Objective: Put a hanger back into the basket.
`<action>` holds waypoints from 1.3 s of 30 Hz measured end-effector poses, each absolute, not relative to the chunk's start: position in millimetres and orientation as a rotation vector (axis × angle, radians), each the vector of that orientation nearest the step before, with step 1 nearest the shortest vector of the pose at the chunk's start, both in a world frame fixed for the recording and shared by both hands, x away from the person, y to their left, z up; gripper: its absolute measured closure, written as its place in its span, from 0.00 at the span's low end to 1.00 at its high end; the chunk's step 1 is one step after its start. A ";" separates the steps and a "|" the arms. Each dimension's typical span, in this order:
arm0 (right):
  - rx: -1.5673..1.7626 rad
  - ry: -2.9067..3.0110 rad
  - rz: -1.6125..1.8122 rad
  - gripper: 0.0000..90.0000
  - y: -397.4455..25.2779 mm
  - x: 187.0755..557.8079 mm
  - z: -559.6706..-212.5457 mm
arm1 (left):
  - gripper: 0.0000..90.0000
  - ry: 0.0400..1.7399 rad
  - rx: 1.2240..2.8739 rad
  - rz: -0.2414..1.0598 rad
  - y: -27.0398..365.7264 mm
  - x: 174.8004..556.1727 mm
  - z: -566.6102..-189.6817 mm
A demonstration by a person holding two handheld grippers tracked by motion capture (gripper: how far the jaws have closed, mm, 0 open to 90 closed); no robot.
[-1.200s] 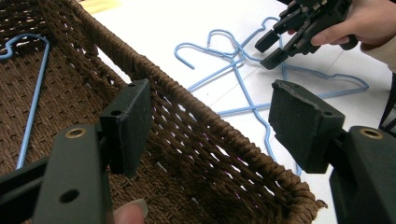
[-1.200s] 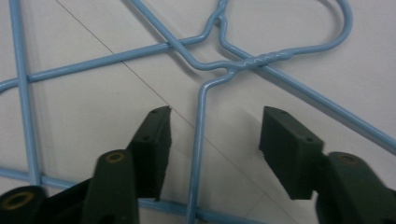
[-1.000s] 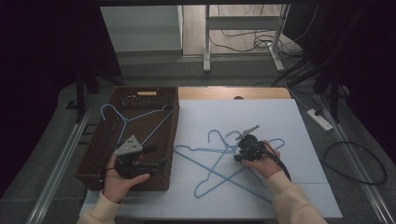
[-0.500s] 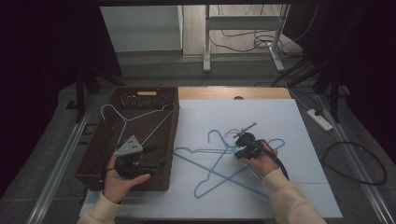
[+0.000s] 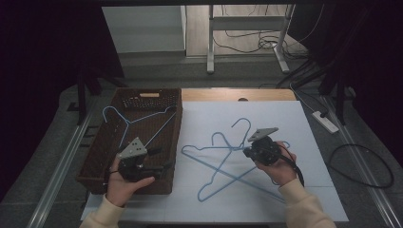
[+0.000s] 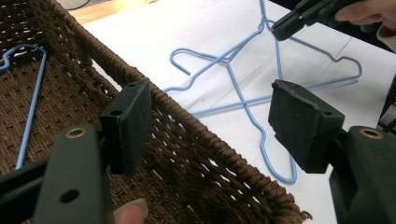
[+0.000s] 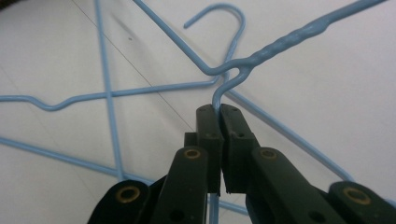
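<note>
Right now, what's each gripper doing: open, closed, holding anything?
Left gripper: open, holding nothing, over the basket.
Right gripper: closed on a blue wire hanger.

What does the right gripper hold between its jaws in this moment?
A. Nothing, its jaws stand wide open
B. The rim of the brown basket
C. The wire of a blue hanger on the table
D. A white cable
C: in the right gripper view, the right gripper has its jaws shut on the blue hanger wire, just below the twisted neck.

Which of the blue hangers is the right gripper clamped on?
The right gripper grips the hanger whose hook points away from the person; the second table hanger lies beneath it, a third lies in the basket.
</note>
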State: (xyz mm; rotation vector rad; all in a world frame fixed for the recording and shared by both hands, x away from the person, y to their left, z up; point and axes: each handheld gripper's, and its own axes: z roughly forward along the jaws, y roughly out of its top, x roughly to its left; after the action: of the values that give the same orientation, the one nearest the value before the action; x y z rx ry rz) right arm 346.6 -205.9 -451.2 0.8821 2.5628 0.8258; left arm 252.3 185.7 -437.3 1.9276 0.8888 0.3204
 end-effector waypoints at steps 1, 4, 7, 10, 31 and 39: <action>0.882 2.563 0.826 0.98 -205.9 346.6 -451.2 | 0.35 0.889 1.928 0.320 185.7 252.3 -437.3; 0.856 2.547 0.864 0.98 -212.5 341.5 -443.4 | 0.35 0.875 1.929 0.330 182.2 252.4 -435.9; 0.833 2.544 0.886 0.98 -216.5 338.7 -439.1 | 0.35 0.860 1.930 0.331 178.5 252.4 -433.0; 0.805 2.537 0.914 0.98 -221.6 333.5 -432.1 | 0.35 0.849 1.937 0.329 174.8 253.9 -430.5; 0.739 2.553 1.036 0.98 -249.5 315.3 -410.5 | 0.34 0.758 2.009 0.249 121.8 285.3 -414.9; 0.743 2.564 1.039 0.98 -250.4 315.2 -411.2 | 0.34 0.744 2.065 0.202 95.2 303.0 -410.9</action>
State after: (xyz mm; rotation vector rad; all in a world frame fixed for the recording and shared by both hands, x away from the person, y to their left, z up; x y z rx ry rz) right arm 315.2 -250.4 -411.2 0.7431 2.5641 1.0390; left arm 303.0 95.2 -410.9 2.0646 0.7443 0.2018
